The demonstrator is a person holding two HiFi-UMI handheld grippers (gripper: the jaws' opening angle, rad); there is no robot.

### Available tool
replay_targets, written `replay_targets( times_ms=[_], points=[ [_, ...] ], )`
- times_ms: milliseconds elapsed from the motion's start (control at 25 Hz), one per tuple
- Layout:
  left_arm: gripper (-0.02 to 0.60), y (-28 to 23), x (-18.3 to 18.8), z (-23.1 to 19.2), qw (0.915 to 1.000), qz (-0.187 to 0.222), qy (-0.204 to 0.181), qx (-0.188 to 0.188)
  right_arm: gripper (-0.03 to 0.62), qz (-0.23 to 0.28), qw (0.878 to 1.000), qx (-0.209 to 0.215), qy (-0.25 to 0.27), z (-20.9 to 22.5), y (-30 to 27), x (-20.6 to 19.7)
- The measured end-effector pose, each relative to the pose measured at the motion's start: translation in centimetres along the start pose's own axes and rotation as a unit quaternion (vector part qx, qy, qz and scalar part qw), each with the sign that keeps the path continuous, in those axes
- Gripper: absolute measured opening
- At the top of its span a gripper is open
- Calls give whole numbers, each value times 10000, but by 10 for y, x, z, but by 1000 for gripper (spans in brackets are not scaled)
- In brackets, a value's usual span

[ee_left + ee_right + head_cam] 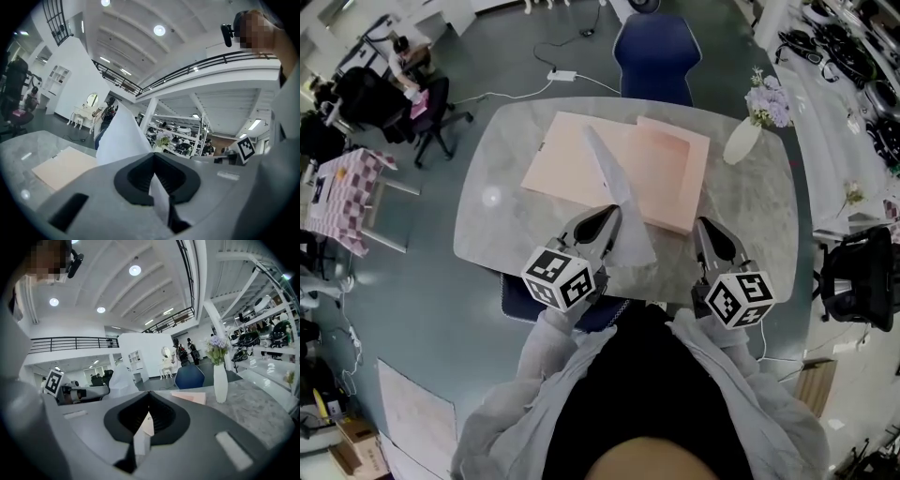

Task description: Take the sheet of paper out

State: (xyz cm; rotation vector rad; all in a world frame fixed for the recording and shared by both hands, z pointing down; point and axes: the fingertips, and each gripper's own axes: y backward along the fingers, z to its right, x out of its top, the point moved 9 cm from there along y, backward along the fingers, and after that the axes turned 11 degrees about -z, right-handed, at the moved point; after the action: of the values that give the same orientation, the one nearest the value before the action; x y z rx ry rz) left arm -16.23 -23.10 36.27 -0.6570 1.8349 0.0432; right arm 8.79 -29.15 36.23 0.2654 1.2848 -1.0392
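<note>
Nearest us, our grey sleeves (511, 412) run out to the two grippers, both held low over the near edge of the marble counter (492, 220); we judge that this lets the hands draw toward the body without reaching; on the counter's middle lies the pink folder (670, 173), with a broad flat leaf (562, 159) spread to its left so the contents are laid bare; from it rises the sheet of paper (619, 187), a long pale strip that starts over the folder's middle and slants back to us, clear of the counter for most of its length; it hangs so because the left gripper (609, 217) has its jaws closed tight on the sheet's near end, and in the left gripper view the paper stands up out of the pinch like a sail; the right gripper (707, 230) sits at the folder's near right corner, jaws drawn together on a thin pinkish edge; we take that for the folder's corner, pinched so the folder does not follow the sheet, though the views leave some doubt; by our reckoning the sheet is mostly out, its far end over the folder; smallest, a white vase (742, 141) of pale flowers stands at the far right, well apart from the work.
</note>
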Motion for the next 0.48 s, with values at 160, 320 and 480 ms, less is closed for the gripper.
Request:
replay_targets(
  times_ms=[160,320,480],
  points=[
    [5,-1,-11,9,9998,12,-176,-91,12,69,9996,13,256,-4,4,-3],
    [5,-4,-22,17,9979,-51,-649,-10,12,34,9990,111,428,-7,6,-12],
    [5,-8,-32,24,9952,-102,-968,-12,12,-52,9980,297,550,-9,5,-20]
  ],
)
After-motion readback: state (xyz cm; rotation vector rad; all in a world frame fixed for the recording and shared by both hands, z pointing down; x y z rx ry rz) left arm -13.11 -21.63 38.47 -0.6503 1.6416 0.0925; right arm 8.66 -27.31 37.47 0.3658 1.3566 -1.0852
